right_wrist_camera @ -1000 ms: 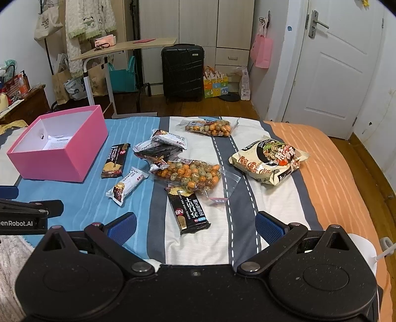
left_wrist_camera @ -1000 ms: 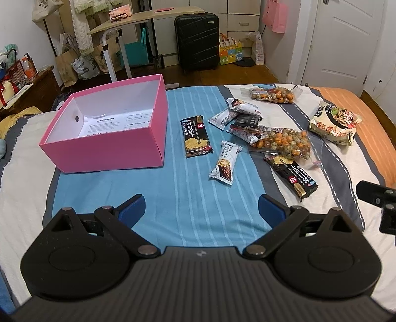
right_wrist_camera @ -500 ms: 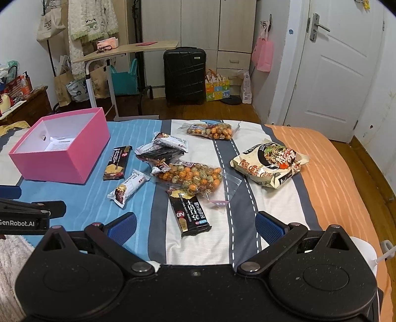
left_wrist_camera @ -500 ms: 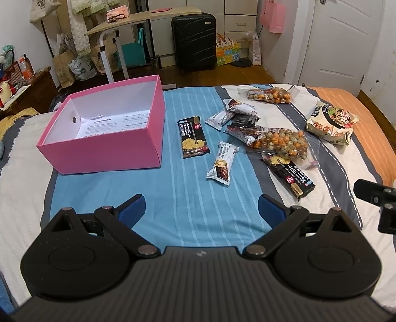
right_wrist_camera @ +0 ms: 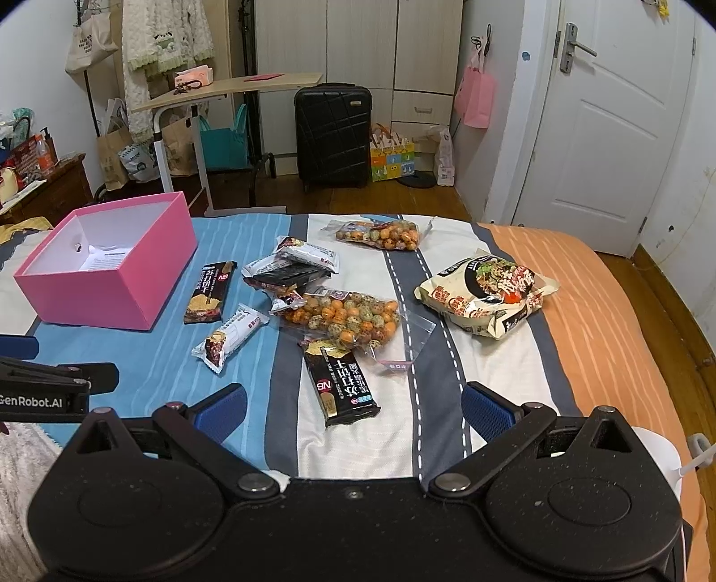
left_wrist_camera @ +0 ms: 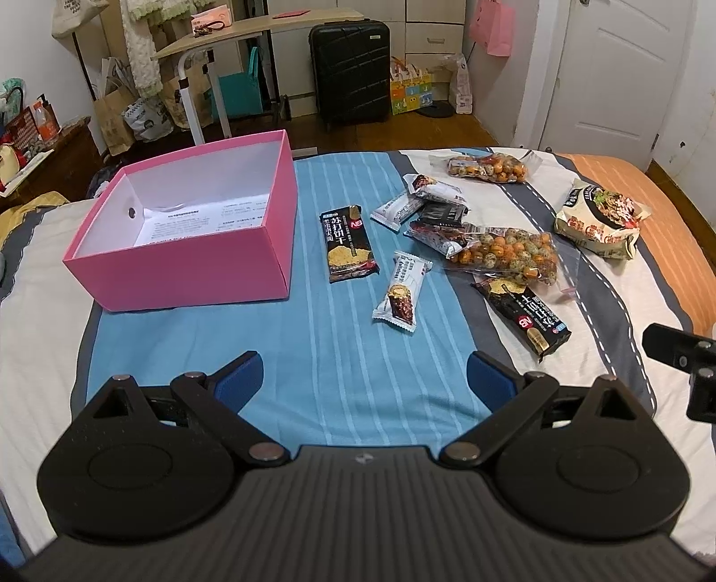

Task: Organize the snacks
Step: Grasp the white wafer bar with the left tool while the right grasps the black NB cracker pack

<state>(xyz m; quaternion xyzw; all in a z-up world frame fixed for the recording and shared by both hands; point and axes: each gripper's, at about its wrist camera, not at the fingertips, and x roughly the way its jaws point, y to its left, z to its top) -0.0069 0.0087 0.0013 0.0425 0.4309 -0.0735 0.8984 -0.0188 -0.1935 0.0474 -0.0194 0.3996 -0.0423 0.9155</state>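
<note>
An open pink box [left_wrist_camera: 188,264] [right_wrist_camera: 112,291] stands on the bed at the left, holding only a paper sheet. Snacks lie scattered to its right: a black cracker pack [left_wrist_camera: 347,244], a white bar [left_wrist_camera: 400,291], a second black cracker pack [left_wrist_camera: 526,320] [right_wrist_camera: 342,387], a bag of coated nuts [left_wrist_camera: 505,257] [right_wrist_camera: 347,315], a second nut bag [left_wrist_camera: 487,168], small bars [left_wrist_camera: 425,201] and a noodle pack [left_wrist_camera: 597,219] [right_wrist_camera: 487,295]. My left gripper [left_wrist_camera: 364,378] is open and empty over the blue stripe. My right gripper [right_wrist_camera: 353,409] is open and empty just short of the second cracker pack.
The striped bedspread [left_wrist_camera: 358,380] covers the bed. Beyond its far edge stand a black suitcase [left_wrist_camera: 351,74], a rolling desk [left_wrist_camera: 232,40] and bags on the wood floor. A white door [right_wrist_camera: 626,134] is at the right. The left gripper's side shows in the right wrist view [right_wrist_camera: 44,385].
Both grippers have drawn back and risen slightly, so the box and snacks look a little farther away. Nothing on the bed has moved.
</note>
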